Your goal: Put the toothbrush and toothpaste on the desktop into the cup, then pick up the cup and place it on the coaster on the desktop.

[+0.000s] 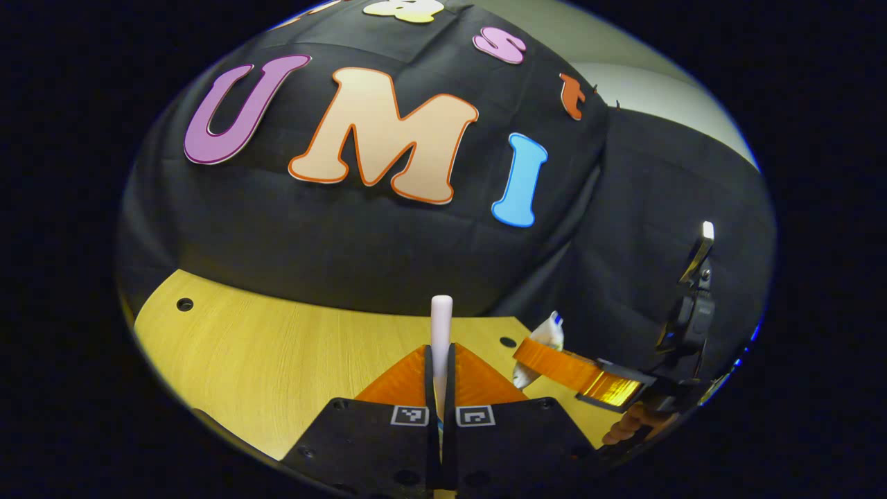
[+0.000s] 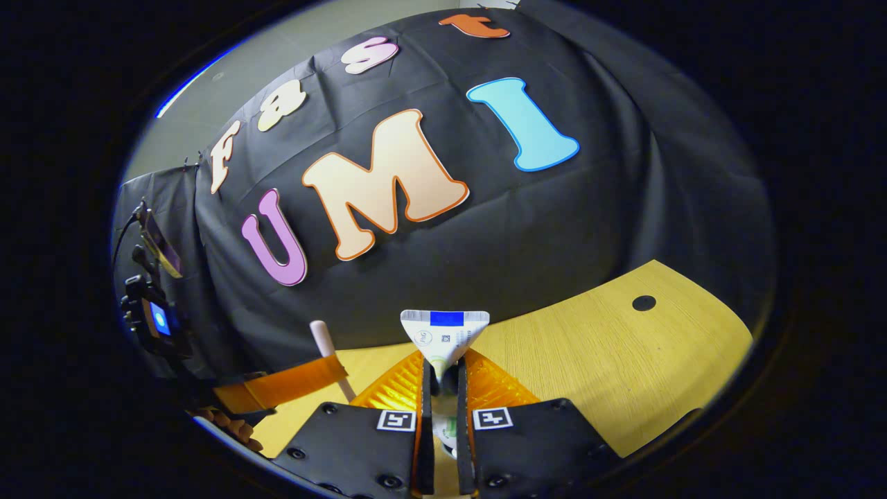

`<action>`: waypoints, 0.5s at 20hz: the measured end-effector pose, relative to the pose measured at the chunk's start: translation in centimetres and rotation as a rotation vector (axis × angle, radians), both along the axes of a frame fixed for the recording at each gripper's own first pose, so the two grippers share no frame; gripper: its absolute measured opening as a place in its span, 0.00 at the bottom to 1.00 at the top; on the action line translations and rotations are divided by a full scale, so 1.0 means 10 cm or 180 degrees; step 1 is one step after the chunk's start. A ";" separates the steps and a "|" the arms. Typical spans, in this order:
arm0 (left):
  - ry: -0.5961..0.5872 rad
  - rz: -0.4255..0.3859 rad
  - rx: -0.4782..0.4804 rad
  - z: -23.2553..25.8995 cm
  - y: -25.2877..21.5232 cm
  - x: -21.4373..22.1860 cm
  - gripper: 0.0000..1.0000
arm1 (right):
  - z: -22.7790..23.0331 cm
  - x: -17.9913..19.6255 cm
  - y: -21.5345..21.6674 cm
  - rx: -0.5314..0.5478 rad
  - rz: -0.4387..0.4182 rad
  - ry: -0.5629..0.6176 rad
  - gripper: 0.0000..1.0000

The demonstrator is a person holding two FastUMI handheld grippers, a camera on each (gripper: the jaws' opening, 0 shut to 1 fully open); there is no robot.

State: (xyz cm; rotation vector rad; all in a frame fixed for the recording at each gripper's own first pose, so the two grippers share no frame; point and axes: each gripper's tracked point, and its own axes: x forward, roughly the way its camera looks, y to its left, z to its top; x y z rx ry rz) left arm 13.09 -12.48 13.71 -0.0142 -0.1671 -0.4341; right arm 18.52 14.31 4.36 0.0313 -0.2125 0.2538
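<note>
The toothbrush [image 1: 441, 320] is standing up between the two fingers of the left gripper [image 1: 441, 374] in the left gripper view. The fingers are squeezing close together on its white handle, which is sticking out past the fingertips. Below the fingers the wooden desktop [image 1: 263, 346] is showing. Off to the right of the fingers, the other gripper is holding the toothpaste [image 1: 547, 339].

It could go wrong from here. The handle is thin and smooth, so it could slide or tip in the fingers if the hand is shaking. Then it might miss the cup.

In the right gripper view, the toothpaste [image 2: 445, 336] is sitting between the fingers of the right gripper [image 2: 444, 384]. The fingers are pinching narrow on the tube, and its flat wide end is poking up past the fingertips. To the left of these fingers, the toothbrush [image 2: 326, 346] is leaning in the other gripper. The soft tube could bend or squish, and then drop crooked.
</note>
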 end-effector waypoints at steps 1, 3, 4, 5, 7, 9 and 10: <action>-0.0073 -0.0053 -0.0022 0.04 -0.01 0.03 0.00 | -0.05 0.09 -0.01 0.0013 -0.0009 -0.0006 0.16; -0.0169 -0.0102 -0.0018 0.05 0.03 0.17 0.00 | -0.24 0.26 -0.09 0.0021 -0.0079 0.0028 0.16; -0.0194 -0.0137 -0.0015 0.03 0.03 0.22 0.00 | -0.35 0.30 -0.12 0.0033 -0.0100 0.0062 0.15; -0.0192 -0.0181 -0.0009 -0.01 0.01 0.25 0.00 | -0.44 0.33 -0.13 0.0048 -0.0109 0.0094 0.16; -0.0220 -0.0253 0.0011 -0.06 -0.03 0.32 0.00 | -0.60 0.41 -0.16 0.0049 -0.0145 0.0147 0.16; -0.0243 -0.0298 0.0055 -0.10 -0.06 0.35 0.00 | -0.71 0.47 -0.18 0.0067 -0.0179 0.0191 0.17; -0.0242 -0.0339 0.0069 -0.12 -0.09 0.35 0.00 | -0.74 0.42 -0.18 0.0078 -0.0177 0.0222 0.17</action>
